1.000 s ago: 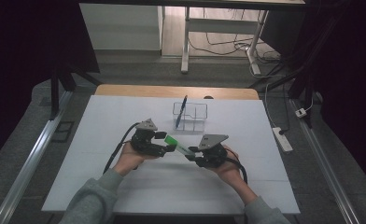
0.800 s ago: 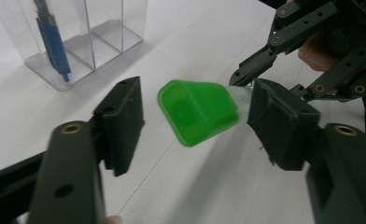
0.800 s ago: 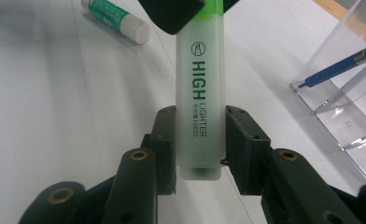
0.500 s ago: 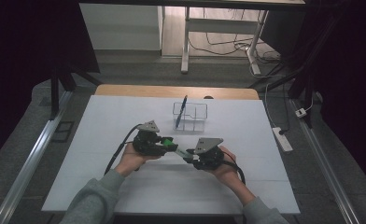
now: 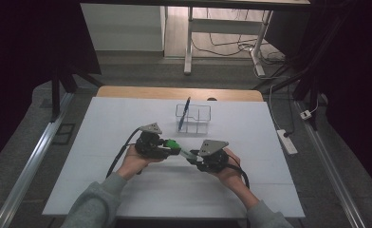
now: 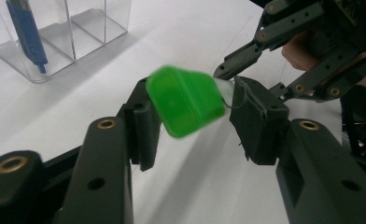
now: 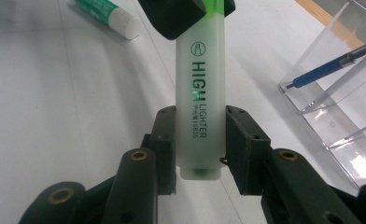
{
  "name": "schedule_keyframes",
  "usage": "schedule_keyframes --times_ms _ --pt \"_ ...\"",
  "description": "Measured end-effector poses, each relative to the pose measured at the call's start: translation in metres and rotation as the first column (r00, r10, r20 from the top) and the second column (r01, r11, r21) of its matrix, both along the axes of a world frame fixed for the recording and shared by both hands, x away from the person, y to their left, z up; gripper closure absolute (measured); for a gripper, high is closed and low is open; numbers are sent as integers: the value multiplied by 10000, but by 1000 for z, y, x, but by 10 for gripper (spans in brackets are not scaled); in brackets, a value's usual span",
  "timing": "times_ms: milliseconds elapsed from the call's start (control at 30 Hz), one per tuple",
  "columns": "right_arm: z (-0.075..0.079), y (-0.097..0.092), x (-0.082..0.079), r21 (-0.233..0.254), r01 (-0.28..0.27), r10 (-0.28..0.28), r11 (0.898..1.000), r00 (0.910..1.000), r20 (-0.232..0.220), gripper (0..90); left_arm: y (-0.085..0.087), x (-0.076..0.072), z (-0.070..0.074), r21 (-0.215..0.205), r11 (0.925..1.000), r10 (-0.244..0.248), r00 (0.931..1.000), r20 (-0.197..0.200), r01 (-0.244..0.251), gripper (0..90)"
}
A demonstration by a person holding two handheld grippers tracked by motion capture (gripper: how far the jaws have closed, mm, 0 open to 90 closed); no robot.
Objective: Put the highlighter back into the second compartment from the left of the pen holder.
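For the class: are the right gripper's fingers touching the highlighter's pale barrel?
Touching. The right gripper view shows both fingers pressed flat against the highlighter barrel's sides, no gap.

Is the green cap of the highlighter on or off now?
On: the green cap sits on the highlighter, between the left gripper jaws.

Green cap point(image 6: 186, 100) blurred; glue stick point(image 7: 107, 16) cut off by top edge.

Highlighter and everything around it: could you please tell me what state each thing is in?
Highlighter: capped, body clamped in right tool.
Green cap: on, gripped by left tool, whose jaws just closed, then eased slightly.
Blue pen: leaning in clear holder.
Clear holder: upright on table.
Glue stick: capped, lying on table.
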State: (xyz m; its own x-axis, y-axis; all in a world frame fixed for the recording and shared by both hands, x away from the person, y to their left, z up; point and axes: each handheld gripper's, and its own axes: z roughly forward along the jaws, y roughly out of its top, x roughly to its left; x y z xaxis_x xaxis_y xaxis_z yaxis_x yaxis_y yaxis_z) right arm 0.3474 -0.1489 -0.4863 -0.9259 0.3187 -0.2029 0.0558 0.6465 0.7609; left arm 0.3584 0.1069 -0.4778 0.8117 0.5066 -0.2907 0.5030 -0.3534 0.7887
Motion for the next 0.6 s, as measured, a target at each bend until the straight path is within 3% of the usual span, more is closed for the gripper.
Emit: schedule_keyframes --times_ms 233,467,600 --pt "-2 2 -1 -234 -28 31 9997 9999 144 653 2 0 1 -453 9988 -195 9998 -39 193 612" --pt "-4 4 -1 -491 -17 26 9988 9998 173 654 0 -1 1 -376 9991 -196 9998 36 197 616" --pt "-6 6 -1 -692 -23 38 9976 9997 221 653 0 0 1 -587 9975 -391 9992 -85 386 664"
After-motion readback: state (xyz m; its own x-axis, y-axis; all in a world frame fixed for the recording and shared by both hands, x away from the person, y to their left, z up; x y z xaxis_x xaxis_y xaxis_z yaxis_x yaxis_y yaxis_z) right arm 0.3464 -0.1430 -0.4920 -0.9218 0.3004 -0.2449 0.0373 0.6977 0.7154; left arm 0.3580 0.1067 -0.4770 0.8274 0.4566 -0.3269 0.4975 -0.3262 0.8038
